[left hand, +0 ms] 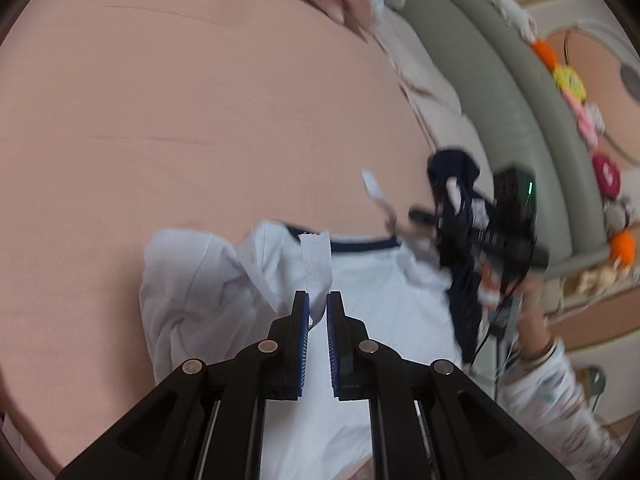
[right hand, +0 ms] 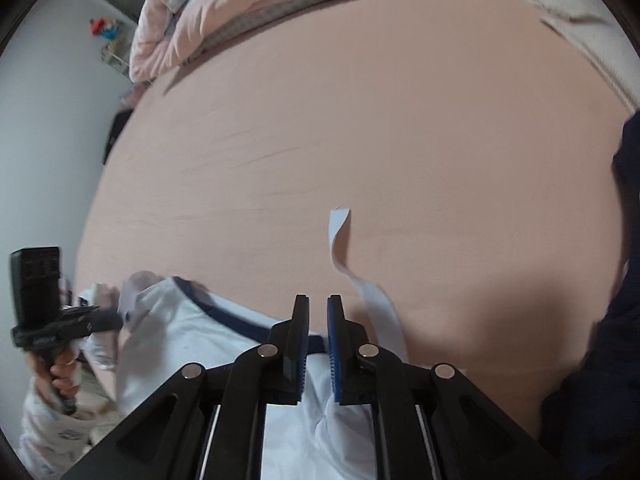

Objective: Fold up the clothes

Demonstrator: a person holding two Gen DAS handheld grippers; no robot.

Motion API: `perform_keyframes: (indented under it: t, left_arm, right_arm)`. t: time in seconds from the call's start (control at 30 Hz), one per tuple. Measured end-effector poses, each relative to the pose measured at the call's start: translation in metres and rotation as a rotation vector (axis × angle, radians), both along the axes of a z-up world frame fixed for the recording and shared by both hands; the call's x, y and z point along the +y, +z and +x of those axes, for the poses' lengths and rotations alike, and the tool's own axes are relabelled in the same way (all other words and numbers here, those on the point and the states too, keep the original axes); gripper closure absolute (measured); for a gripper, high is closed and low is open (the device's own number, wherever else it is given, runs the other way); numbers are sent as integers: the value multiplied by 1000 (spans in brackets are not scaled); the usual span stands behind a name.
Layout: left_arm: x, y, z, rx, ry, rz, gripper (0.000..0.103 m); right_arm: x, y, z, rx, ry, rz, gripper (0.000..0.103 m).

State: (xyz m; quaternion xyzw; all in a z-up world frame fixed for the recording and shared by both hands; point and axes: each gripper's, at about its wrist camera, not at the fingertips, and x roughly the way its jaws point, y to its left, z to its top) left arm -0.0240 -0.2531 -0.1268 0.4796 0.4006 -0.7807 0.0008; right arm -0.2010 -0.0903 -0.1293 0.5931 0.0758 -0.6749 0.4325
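Left wrist: our left gripper [left hand: 318, 300] pinches the white shirt [left hand: 360, 300]; right gripper [right hand: 318, 304], 6 o'clock, slightly parted, empty; folding unfinished.

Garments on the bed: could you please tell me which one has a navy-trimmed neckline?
The white shirt, spread out on the pink sheet; the other garment is dark navy all over and bunched up.

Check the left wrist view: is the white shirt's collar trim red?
No, the white shirt lying on the pink sheet has a dark navy collar band.
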Motion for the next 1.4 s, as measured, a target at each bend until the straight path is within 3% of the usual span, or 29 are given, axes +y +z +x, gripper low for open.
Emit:
perform_keyframes:
  t: [0.1,0.17,0.3,0.43,0.6,0.73,0.9,1.07,1.2,1.27,1.4]
  left_arm:
    - [5,-7,1,-44,-33,-22,96]
    - [6,-12,1,-60,-47,-22,96]
    - [12,-18,4,-100,-95,-62,96]
    - [22,-17,9,-165,-155,-156,96]
    - [24,-11,17,-189,-179,-211,96]
    - [19,-15,21,-215,-175,-207,96]
    - [14,-21,26,-221,-149,-167,96]
    - [9,-20,34,-222,-100,-113,95]
    - [13,-9,41,-192,-80,-91,95]
    - [21,0,39,-176,-87,-126,95]
    - [41,17,22,-137,-129,-163,92]
  right_arm:
    - [-17,6,-2,39,7,34,74]
    - [-20,10,1,79,23,61,69]
    - [-24,6,16,222,136,173,64]
    - [-37,-5,28,339,243,297,64]
    - [-36,-15,16,283,192,295,64]
    - [-36,-24,5,263,144,303,64]
    - [-38,-26,-1,273,86,305,64]
    - [-39,-26,4,340,78,306,64]
    - [-31,-26,1,337,67,284,65]
    - [-28,-26,0,347,65,274,68]
    - [-24,-22,-2,336,67,243,97]
